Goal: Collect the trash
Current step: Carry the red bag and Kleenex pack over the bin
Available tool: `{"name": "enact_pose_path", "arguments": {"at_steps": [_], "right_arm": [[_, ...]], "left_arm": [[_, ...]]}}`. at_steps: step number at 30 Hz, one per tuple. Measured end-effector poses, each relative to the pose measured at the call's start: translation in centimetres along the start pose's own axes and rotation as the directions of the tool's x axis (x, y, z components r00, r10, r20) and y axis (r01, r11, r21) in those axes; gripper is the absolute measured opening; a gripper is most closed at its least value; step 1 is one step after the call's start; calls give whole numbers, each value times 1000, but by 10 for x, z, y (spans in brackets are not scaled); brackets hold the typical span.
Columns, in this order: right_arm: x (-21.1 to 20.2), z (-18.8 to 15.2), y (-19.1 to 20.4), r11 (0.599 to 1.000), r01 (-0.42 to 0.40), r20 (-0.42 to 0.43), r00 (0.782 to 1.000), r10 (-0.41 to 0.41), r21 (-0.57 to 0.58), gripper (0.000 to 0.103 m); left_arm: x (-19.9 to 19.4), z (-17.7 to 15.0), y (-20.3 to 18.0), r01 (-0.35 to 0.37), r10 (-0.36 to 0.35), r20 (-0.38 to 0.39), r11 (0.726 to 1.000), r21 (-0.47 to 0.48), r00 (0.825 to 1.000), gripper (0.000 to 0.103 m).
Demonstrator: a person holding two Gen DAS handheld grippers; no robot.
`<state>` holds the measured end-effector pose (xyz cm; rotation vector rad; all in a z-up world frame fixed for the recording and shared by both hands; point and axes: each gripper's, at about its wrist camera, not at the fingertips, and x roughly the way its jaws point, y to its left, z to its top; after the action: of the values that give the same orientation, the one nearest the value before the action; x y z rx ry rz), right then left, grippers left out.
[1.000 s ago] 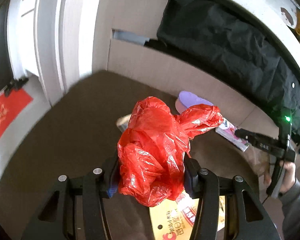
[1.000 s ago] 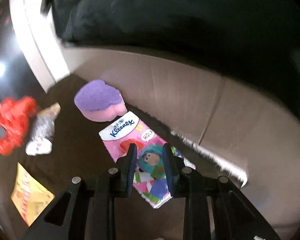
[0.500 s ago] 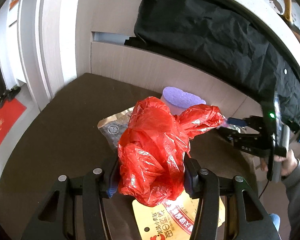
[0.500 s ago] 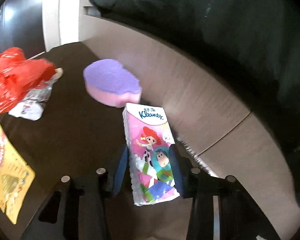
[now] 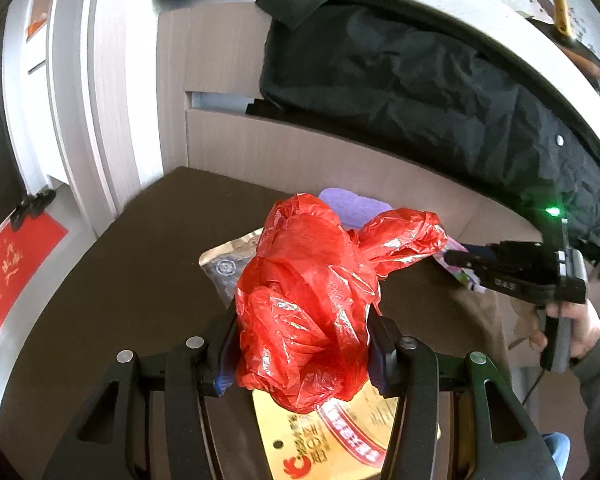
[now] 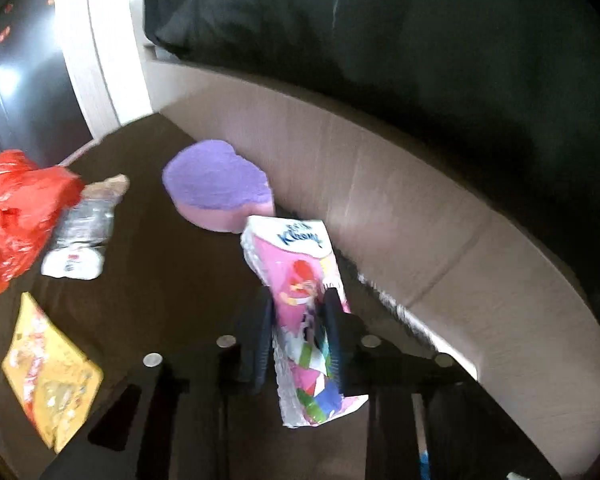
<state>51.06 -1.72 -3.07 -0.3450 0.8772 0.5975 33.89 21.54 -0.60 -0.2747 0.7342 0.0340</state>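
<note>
My left gripper (image 5: 302, 354) is shut on a crumpled red plastic bag (image 5: 316, 292) and holds it above the dark brown table; the bag also shows at the left in the right wrist view (image 6: 16, 216). My right gripper (image 6: 298, 320) is shut on a pink Kleenex tissue pack (image 6: 300, 280) and holds it lifted and tilted near the back panel. In the left wrist view the right gripper (image 5: 460, 258) shows at the right with the pack's edge behind it. A silver wrapper (image 6: 84, 232), a yellow packet (image 6: 48, 372) and a purple sponge (image 6: 216, 184) lie on the table.
A beige wooden back panel (image 6: 400, 208) runs behind the table (image 5: 140, 264), with black cloth (image 5: 400, 92) hung over it. A white door frame (image 5: 80, 100) stands at the left. The yellow packet (image 5: 332, 436) lies under my left gripper.
My right gripper has closed on the tissue pack and lifted it off the table, tilting it. My left gripper still holds the red bag and has shifted a little.
</note>
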Motion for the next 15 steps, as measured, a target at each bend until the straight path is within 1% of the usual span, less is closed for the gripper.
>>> {"name": "enact_pose_path", "arguments": {"at_steps": [3, 7, 8, 11, 12, 13, 14, 15], "right_arm": [[-32, -15, -2, 996, -80, 30, 996, 79, 38, 18], [-90, -34, -1, 990, -124, 108, 987, 116, 69, 18], [-102, -37, -1, 989, -131, 126, 985, 122, 71, 18], [-153, -55, -7, 987, -132, 183, 977, 114, 91, 18], [-169, -61, -12, 986, -129, 202, 974, 106, 102, 18], [-182, -67, -15, 985, -125, 219, 971, 97, 115, 18], [-194, -74, -21, 984, -118, 234, 968, 85, 131, 18], [-217, -88, -34, 982, -106, 249, 966, 65, 154, 18]], "left_arm": [[-11, -3, -13, 16, -17, 5, 1000, 17, 1000, 52], [-26, -7, -44, 23, -24, 12, 997, 76, 1000, 52], [-32, -10, -59, 33, -35, 17, 994, 100, 999, 52], [-42, -15, -96, 88, -90, 13, 986, 142, 996, 52], [-45, -18, -115, 119, -122, 5, 980, 158, 993, 52], [-46, -18, -127, 136, -138, 0, 977, 167, 990, 52], [-46, -21, -149, 170, -170, -16, 968, 187, 985, 52], [-45, -22, -162, 187, -186, -25, 962, 198, 982, 52]]}}
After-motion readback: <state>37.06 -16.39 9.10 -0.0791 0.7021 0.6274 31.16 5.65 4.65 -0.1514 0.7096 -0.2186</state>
